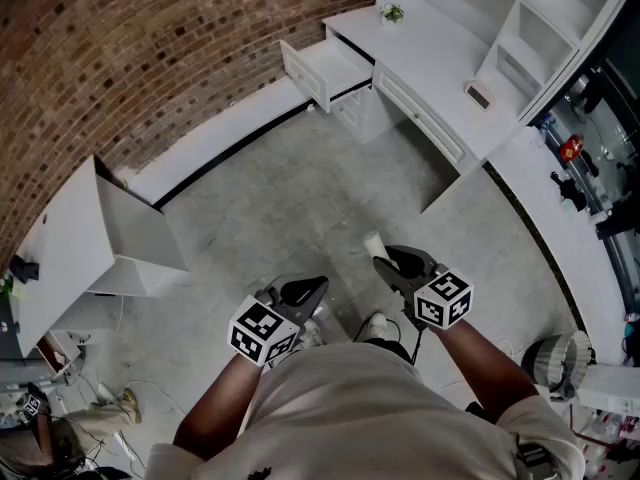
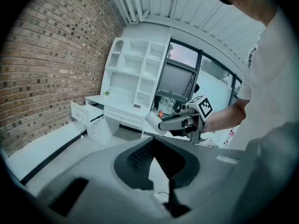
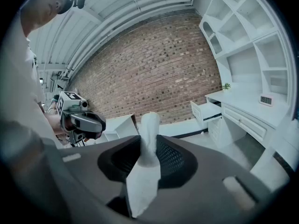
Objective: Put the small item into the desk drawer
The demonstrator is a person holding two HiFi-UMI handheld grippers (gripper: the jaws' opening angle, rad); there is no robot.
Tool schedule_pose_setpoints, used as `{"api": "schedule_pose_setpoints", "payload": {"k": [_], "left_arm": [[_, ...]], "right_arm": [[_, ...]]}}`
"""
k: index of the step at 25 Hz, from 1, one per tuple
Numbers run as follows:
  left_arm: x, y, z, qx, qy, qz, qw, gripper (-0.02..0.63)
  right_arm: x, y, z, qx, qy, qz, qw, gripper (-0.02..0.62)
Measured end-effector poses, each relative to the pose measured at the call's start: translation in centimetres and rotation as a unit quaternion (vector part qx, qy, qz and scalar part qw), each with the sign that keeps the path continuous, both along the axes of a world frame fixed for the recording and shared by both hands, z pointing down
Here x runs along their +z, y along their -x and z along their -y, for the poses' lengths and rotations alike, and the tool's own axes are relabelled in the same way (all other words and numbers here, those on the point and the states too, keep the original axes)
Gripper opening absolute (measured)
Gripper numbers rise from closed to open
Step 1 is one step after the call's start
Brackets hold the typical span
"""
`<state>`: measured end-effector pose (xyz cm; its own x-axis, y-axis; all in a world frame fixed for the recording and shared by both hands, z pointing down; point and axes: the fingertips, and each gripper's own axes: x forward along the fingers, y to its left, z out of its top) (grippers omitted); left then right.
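My right gripper [image 1: 384, 261] is shut on a small white roll-shaped item [image 1: 372, 243], which sticks out past the jaw tips. In the right gripper view, the item [image 3: 149, 129] stands upright between the dark pads of that gripper [image 3: 149, 146]. My left gripper [image 1: 318, 284] is shut with nothing in it; its tips [image 2: 153, 141] meet in the left gripper view. Both grippers hover over the concrete floor, side by side in front of the person's chest. The white desk [image 1: 430, 58] stands far ahead, with its left drawer [image 1: 320, 68] pulled open. The same drawer [image 2: 81, 113] [image 3: 208, 112] shows in both gripper views.
A brick wall [image 1: 150, 48] runs along the left. A white low cabinet [image 1: 100, 238] stands by it. A shelf unit [image 1: 520, 28] rises over the desk, which carries a small plant [image 1: 392, 12] and a small clock [image 1: 478, 95]. A cluttered counter [image 1: 590, 188] lies at the right.
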<state>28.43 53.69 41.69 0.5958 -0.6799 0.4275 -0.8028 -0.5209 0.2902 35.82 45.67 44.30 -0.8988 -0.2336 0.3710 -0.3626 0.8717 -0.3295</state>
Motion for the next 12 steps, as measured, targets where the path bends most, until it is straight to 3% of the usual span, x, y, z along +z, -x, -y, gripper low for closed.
{"api": "schedule_pose_setpoints", "payload": {"k": [5,12], "left_arm": [[-0.1,4.3,-1.7,0.003,-0.006,0.001,1.0,0.006],[0.0,6.2,-3.7,0.016,-0.012,-0.016,0.9997,0.005]], "right_arm": [[-0.5,3.5,-1.1,0.013,-0.012,-0.002,1.0,0.123],[-1.1,5.1,-2.6,0.038,-0.017,-0.011,0.999,0.123]]}}
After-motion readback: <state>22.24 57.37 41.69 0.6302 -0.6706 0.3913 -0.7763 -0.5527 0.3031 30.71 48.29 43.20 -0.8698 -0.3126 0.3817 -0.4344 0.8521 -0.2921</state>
